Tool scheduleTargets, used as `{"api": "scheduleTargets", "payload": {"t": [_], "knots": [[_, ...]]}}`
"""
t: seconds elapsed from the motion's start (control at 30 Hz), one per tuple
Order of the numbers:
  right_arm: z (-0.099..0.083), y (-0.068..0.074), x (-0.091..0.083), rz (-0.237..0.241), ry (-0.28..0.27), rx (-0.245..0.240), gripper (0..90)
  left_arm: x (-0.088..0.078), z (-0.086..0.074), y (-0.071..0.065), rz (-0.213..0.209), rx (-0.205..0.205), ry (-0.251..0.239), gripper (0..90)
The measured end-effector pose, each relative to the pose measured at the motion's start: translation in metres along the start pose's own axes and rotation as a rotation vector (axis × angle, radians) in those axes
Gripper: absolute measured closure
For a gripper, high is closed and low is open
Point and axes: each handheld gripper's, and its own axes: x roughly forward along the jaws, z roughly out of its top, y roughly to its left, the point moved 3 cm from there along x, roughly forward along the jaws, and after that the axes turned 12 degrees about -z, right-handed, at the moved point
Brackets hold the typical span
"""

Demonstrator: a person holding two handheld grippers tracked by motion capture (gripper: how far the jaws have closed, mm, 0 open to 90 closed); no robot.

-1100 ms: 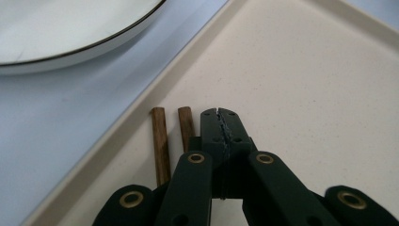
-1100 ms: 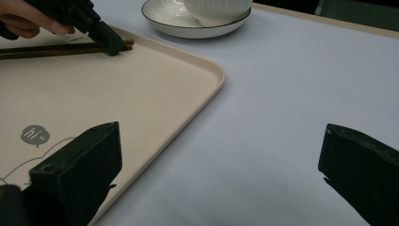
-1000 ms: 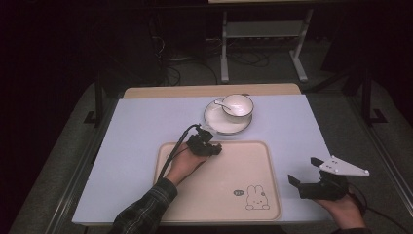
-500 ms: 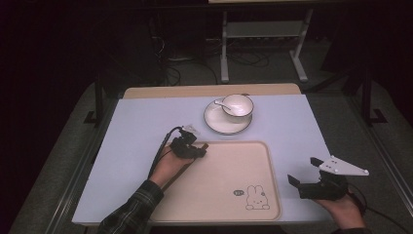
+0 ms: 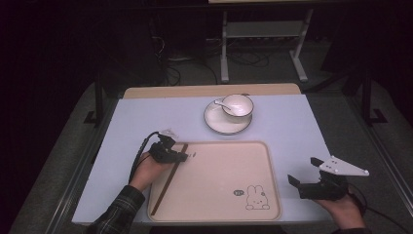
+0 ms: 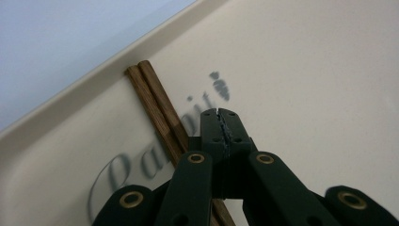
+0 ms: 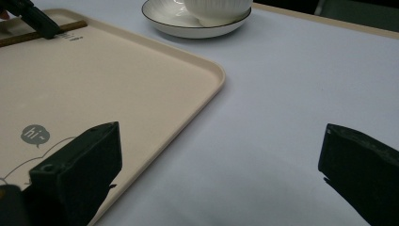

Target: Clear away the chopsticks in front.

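Item: your left gripper (image 5: 184, 156), fingers closed on nothing, hovers over the pair of brown wooden chopsticks (image 5: 168, 179) lying along the beige plastic tray's (image 5: 272, 170) left rim, seemingly parked there; your right gripper (image 5: 304, 173), fingers spread, waits on the bench.

We see 2 brown wooden chopsticks (image 6: 157, 110), grainy and matt, on a smooth cream plastic tray (image 5: 219, 170). Our grippers' jaws look like matt black plastic. The far white cup (image 5: 238, 104) and saucer (image 5: 216, 122) are glossy, glazed ceramic.
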Motion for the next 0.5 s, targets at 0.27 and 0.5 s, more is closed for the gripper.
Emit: {"api": "scheduleTargets", "payload": {"t": [0.27, 0.5], "knots": [[0.0, 0.0, 0.0, 0.001, 0.0, -0.001, 0.0, -0.015, -0.013, 0.004, 0.031, -0.015, -0.003, 89.4], [0.0, 0.0, 0.0, 0.003, -0.001, -0.002, 0.0, -0.024, -0.022, 0.005, 0.07, -0.014, 0.005, 89.3]]}}
